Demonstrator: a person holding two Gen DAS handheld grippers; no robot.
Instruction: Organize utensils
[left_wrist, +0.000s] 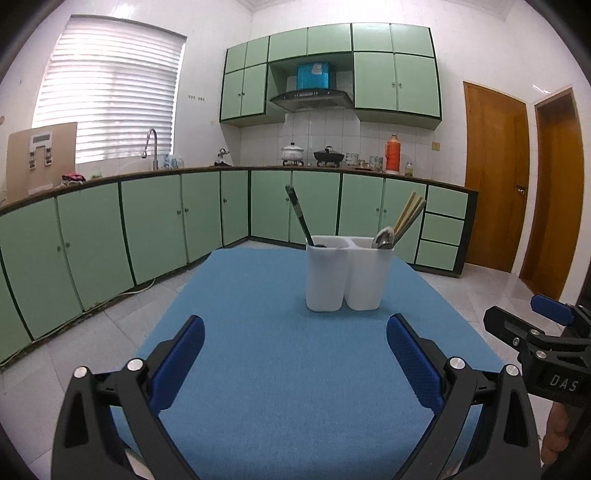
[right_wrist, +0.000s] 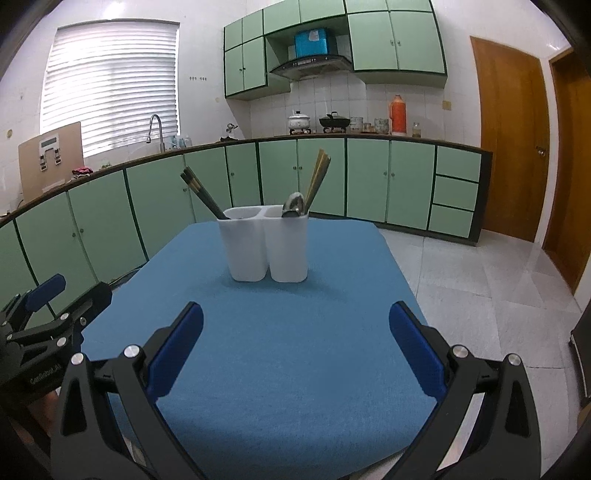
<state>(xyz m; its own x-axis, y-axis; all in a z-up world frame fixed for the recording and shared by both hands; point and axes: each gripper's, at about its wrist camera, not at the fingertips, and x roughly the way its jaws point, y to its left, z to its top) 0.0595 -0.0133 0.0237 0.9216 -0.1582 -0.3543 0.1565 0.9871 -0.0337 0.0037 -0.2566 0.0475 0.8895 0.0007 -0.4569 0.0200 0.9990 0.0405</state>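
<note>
While the left gripper (left_wrist: 295, 363) hovers with fingers spread and empty, the white holder (left_wrist: 347, 275) stands on the blue table (left_wrist: 280, 387) with dark chopsticks (left_wrist: 300, 216), spoon (left_wrist: 383, 237), light chopsticks (left_wrist: 408, 216); right gripper (right_wrist: 295, 350) likewise released.

"DAS" on right claw (left_wrist: 532, 314) body; lettering on left claw (right_wrist: 55, 291) body blurred.

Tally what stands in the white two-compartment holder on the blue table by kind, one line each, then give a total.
Bundle of dark chopsticks, left compartment of the white plastic holder: 1
Bundle of light bamboo chopsticks, right compartment: 1
Metal spoon, right compartment: 1
Total: 3 (sticks per bundle too close together to count)
</note>
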